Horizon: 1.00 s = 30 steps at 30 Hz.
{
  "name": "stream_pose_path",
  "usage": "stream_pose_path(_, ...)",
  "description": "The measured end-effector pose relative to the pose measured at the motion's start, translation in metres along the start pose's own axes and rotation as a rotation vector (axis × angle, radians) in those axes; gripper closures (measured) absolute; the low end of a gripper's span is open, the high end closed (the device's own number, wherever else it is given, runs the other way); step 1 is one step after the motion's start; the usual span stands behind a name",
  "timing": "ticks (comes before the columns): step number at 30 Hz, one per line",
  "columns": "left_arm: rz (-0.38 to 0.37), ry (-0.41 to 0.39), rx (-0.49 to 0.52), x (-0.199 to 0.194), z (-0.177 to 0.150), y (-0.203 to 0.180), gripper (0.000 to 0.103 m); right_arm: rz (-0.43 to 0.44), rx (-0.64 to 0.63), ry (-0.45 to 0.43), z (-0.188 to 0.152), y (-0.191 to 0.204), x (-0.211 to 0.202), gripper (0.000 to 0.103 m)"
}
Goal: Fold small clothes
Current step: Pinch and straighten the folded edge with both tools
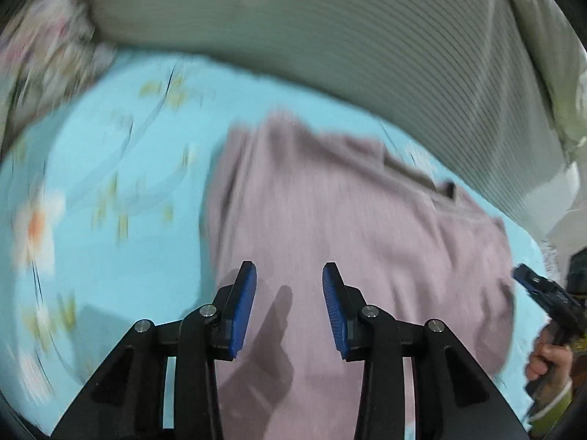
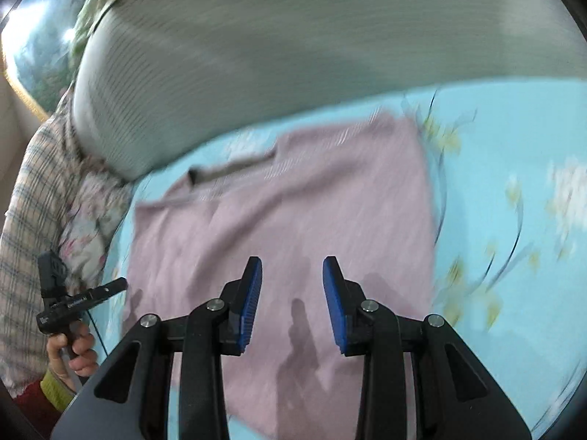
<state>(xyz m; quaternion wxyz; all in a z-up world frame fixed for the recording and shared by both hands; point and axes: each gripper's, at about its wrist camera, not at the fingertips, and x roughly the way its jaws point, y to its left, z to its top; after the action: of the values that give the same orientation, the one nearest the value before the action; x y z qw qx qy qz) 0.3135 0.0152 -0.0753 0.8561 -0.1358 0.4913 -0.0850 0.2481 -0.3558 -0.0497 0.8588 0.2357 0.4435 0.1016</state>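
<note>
A: Item one: we log the pale pink ribbed garment (image 1: 330, 220), smeared by motion; its near hem is cut off at the frame's bottom edge.

B: Item two: the light blue floral bedsheet (image 2: 513, 168), print too blurred for us to read.

A: Item three: the grey-green striped pillow (image 1: 330, 36), far side cropped by the lens rim.

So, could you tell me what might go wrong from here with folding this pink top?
Both the left gripper and right gripper are open above the pink top, holding nothing, so a pinch could also catch the blue floral sheet beneath. The striped pillow lies close behind, which may crowd the fold.
</note>
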Motion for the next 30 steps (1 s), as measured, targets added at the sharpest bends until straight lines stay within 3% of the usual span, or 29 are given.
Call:
stream_pose_path(7, -0.086, 0.079, -0.101, -0.044, -0.096, 0.015, 0.064, -0.014, 0.120, 0.080, -0.062, -0.007, -0.006, 0.067)
stream_pose_path(11, -0.107, 0.116, -0.149, -0.046, -0.132, 0.018, 0.046, -0.037, 0.094, 0.129, -0.074, 0.002, -0.007, 0.067)
stream_pose_path(13, -0.115, 0.129, -0.191, -0.042, -0.143, 0.022, 0.042, -0.044, 0.071, 0.132, -0.076, 0.008, -0.009, 0.065)
stream_pose_path(16, -0.132, 0.128, -0.253, -0.031, -0.148, 0.028, 0.036, -0.045, 0.065, 0.121, -0.076, 0.014, -0.015, 0.058)
stream_pose_path(24, -0.141, 0.052, -0.399, -0.008, -0.130, 0.044, 0.025, -0.030, 0.037, 0.120, -0.077, 0.027, -0.020, 0.057)
stream_pose_path(30, -0.101, -0.017, -0.499, 0.006, -0.111, 0.058, 0.026, -0.011, 0.032, 0.110, -0.073, 0.028, -0.021, 0.057)
